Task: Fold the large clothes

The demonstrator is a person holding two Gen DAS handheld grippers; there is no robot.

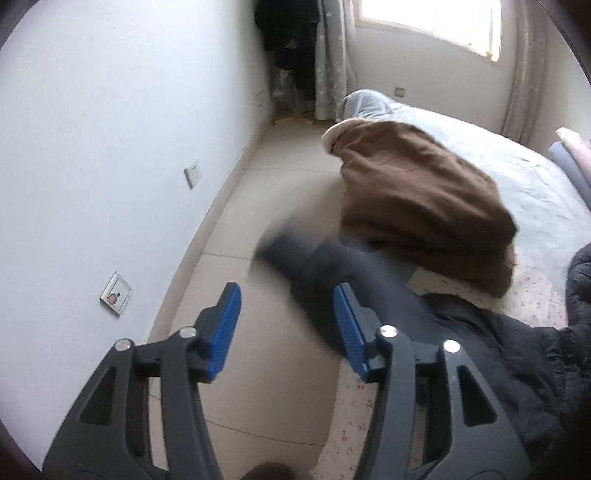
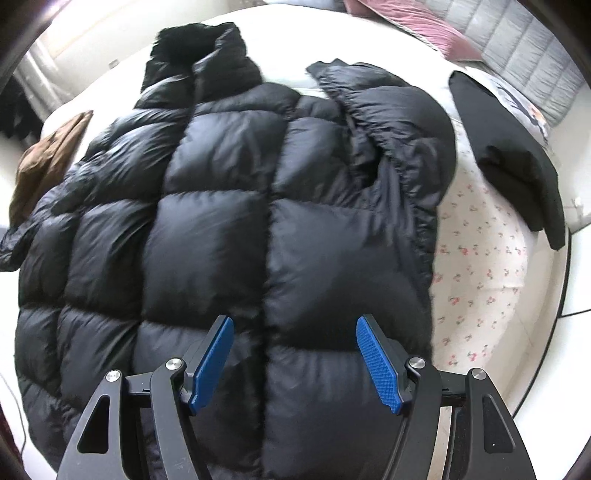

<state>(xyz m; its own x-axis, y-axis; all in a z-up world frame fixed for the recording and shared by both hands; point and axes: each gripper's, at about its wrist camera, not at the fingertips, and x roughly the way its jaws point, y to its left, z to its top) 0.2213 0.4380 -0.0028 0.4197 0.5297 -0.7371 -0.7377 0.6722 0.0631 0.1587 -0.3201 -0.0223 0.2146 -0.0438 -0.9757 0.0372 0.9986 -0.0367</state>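
A large black quilted puffer jacket [image 2: 229, 229] lies spread on the bed, collar at the far end, one sleeve folded across its right side. My right gripper [image 2: 295, 354] is open just above the jacket's near hem and holds nothing. In the left wrist view my left gripper [image 1: 286, 325] is open and empty beside the bed's edge. A blurred dark sleeve [image 1: 314, 266] of the jacket hangs over the floor just beyond its fingers. More of the jacket [image 1: 517, 362] lies to the right.
A brown garment [image 1: 424, 195] lies folded on the bed, also seen in the right wrist view [image 2: 48, 162]. A folded black garment [image 2: 517, 162] lies at the right. The floral sheet [image 2: 476, 258], a white wall [image 1: 110, 147], tiled floor [image 1: 258, 369] and pillows [image 2: 424, 29] surround.
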